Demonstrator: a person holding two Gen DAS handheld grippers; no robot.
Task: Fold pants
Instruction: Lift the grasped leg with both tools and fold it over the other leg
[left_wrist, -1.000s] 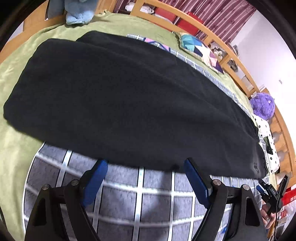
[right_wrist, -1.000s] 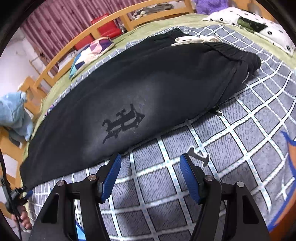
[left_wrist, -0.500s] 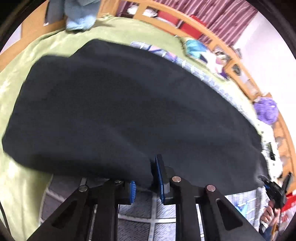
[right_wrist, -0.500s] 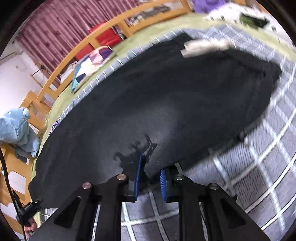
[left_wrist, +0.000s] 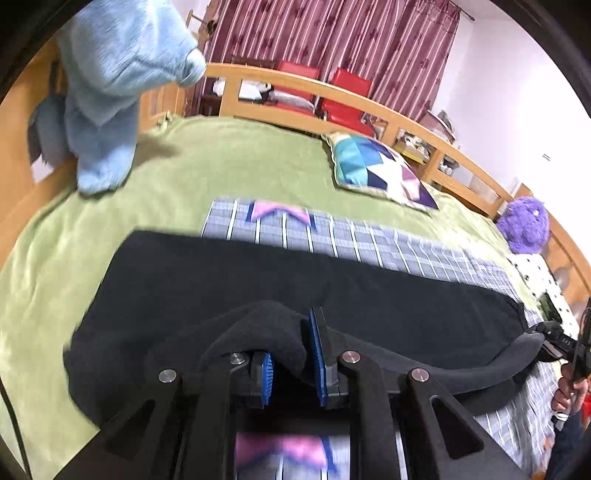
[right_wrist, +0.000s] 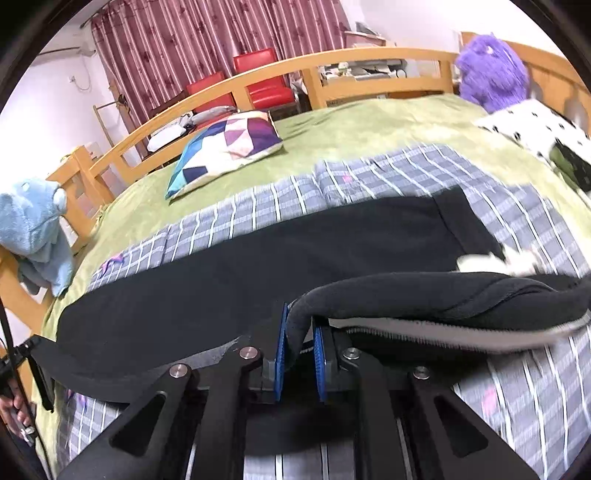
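Black pants (left_wrist: 295, 280) lie lengthwise across a plaid blanket (left_wrist: 369, 240) on the bed. My left gripper (left_wrist: 290, 343) is shut on a raised bunch of the near edge at the leg end. In the right wrist view the pants (right_wrist: 258, 266) show their waistband and a white drawstring (right_wrist: 480, 262) at the right. My right gripper (right_wrist: 300, 325) has its jaws closing on the near edge there, the pads pressing the cloth, which is lifted and shows a pale inner lining. Each view catches the other gripper at its edge, the right one (left_wrist: 554, 339) and the left one (right_wrist: 22, 354).
A green bedspread (left_wrist: 221, 173) covers the bed inside a wooden rail (left_wrist: 369, 99). On it lie a patchwork cushion (left_wrist: 376, 170), a purple plush (left_wrist: 524, 225) and a dotted pillow (right_wrist: 535, 125). A blue plush (left_wrist: 110, 74) hangs on the left rail. Red chairs stand behind.
Both grippers went from open in front of the pants to shut on their near edge. They then rose and carried that edge up and over toward the far side.
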